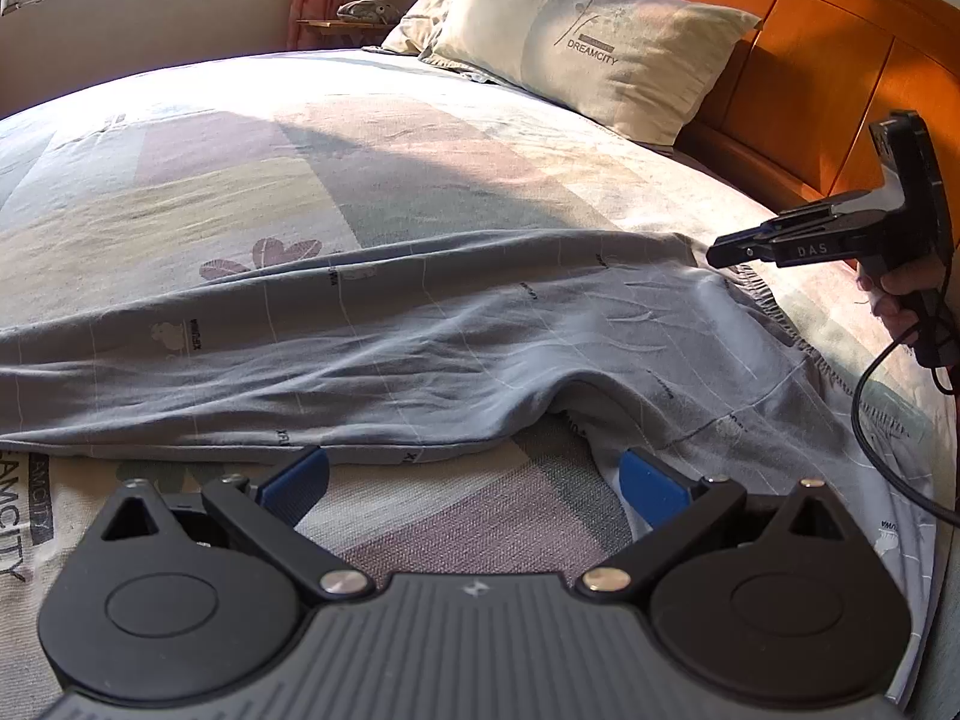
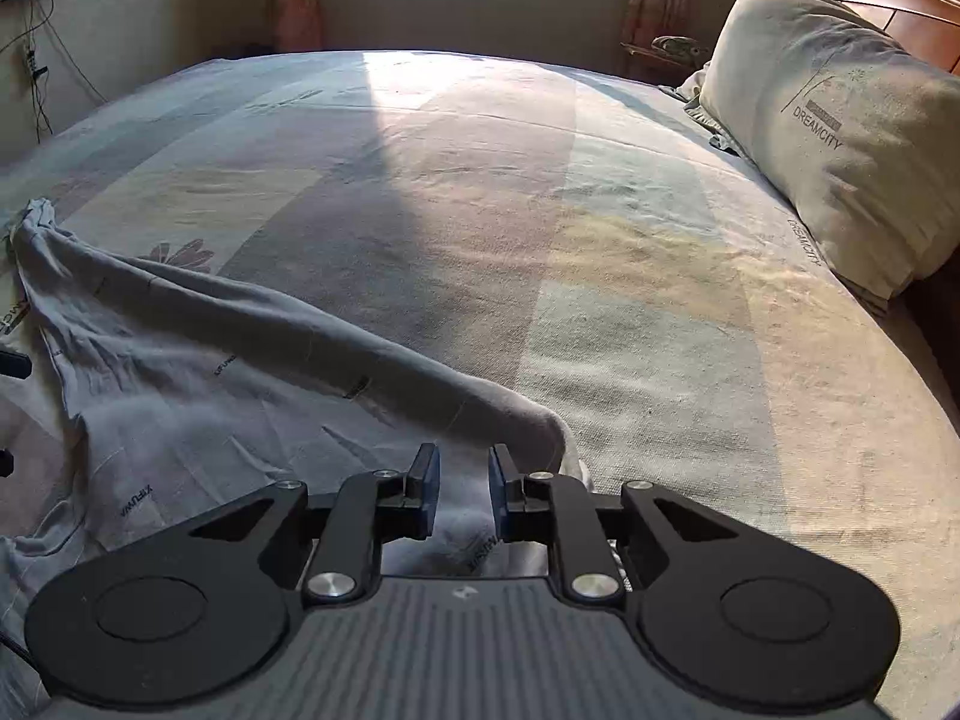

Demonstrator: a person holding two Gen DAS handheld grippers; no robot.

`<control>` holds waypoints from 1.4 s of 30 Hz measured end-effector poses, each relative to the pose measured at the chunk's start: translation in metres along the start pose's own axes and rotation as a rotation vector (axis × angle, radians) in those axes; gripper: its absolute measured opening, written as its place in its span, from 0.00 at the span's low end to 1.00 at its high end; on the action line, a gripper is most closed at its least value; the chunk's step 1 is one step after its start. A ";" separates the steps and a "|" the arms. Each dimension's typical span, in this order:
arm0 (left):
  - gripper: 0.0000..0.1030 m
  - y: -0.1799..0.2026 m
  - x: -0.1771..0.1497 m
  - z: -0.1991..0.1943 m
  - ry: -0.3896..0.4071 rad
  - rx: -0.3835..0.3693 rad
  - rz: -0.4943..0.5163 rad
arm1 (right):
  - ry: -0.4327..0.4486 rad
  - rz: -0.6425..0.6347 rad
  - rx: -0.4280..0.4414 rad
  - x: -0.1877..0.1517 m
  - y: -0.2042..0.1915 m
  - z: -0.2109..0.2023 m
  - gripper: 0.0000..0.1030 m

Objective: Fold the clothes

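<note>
Pinching grey pajama pants waistband near bed headboard edge: right gripper jaws narrow on fabric; left gripper jaws wide. Thin bite may slip.

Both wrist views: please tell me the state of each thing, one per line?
Grey trousers: spread unfolded on the bed, wrinkled, waistband corner lifted.
Left hand-held gripper: open, over the bedsheet at the trousers' near edge, holding nothing.
Right hand-held gripper: fingers narrowly apart around the waistband corner; grip unclear.
Pillow: propped against the headboard.
</note>
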State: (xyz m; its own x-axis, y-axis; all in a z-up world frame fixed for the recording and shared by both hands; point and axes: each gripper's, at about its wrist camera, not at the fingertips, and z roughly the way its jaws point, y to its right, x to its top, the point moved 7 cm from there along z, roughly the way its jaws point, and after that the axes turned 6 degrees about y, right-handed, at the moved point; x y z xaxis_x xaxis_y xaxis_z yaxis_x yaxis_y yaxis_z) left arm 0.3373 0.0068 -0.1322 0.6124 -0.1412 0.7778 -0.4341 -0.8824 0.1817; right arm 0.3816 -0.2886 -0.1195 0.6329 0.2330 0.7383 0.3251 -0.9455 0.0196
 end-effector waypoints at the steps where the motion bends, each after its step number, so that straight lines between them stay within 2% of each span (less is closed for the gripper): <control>1: 0.99 0.000 0.000 0.000 -0.001 -0.003 -0.002 | -0.024 0.004 0.022 -0.008 -0.005 -0.002 0.20; 2: 0.99 0.000 -0.001 0.001 -0.002 -0.004 -0.003 | -0.049 0.016 0.036 -0.016 -0.006 -0.002 0.20; 4: 0.99 0.001 -0.002 0.002 -0.011 0.000 0.000 | -0.095 0.040 0.013 -0.033 0.001 0.002 0.22; 5: 0.99 0.002 -0.002 0.002 -0.013 0.002 0.003 | -0.091 0.059 -0.012 -0.037 0.008 0.001 0.27; 6: 0.99 0.003 -0.002 0.002 -0.013 0.003 0.006 | -0.084 0.078 -0.034 -0.039 0.014 -0.001 0.28; 9: 0.99 0.006 0.000 -0.001 -0.004 -0.010 0.009 | -0.045 0.129 -0.078 -0.034 0.013 -0.020 0.25; 16: 0.99 0.022 -0.001 -0.003 -0.019 -0.026 0.037 | -0.124 0.034 -0.018 -0.066 -0.041 -0.039 0.26; 19: 0.99 0.036 -0.003 -0.004 -0.043 -0.035 0.061 | -0.110 0.032 -0.066 -0.082 -0.040 -0.055 0.27; 21: 0.99 0.047 -0.005 -0.006 -0.056 -0.047 0.059 | -0.082 0.031 -0.090 -0.086 -0.045 -0.077 0.32; 23: 0.99 0.058 -0.007 -0.009 -0.063 -0.061 0.035 | -0.049 0.053 -0.057 -0.091 -0.054 -0.094 0.38; 25: 0.99 0.071 -0.011 -0.013 -0.076 -0.076 0.015 | -0.049 0.076 -0.036 -0.103 -0.063 -0.101 0.40; 29: 0.99 0.094 -0.033 -0.022 -0.129 -0.077 0.036 | -0.073 0.121 -0.074 -0.138 -0.066 -0.109 0.41; 34: 0.99 0.105 -0.063 -0.041 -0.184 0.021 0.105 | -0.028 0.153 -0.069 -0.159 -0.073 -0.126 0.54; 35: 0.99 0.108 -0.069 -0.044 -0.195 0.041 0.118 | -0.019 0.159 -0.067 -0.163 -0.075 -0.129 0.60; 36: 0.99 0.108 -0.073 -0.047 -0.197 0.043 0.119 | -0.010 0.164 -0.064 -0.167 -0.077 -0.133 0.67; 41: 0.99 0.110 -0.093 -0.060 -0.191 0.029 0.100 | 0.033 0.191 -0.052 -0.186 -0.086 -0.149 0.71; 42: 0.99 0.108 -0.094 -0.062 -0.184 0.032 0.102 | 0.042 0.196 -0.050 -0.190 -0.087 -0.152 0.81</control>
State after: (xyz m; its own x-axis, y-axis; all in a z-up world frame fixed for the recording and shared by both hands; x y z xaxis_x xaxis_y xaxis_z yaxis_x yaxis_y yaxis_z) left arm 0.1918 -0.0477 -0.1480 0.6778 -0.3072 0.6680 -0.4806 -0.8727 0.0863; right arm 0.1260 -0.2849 -0.1586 0.6507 0.0347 0.7585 0.1626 -0.9821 -0.0946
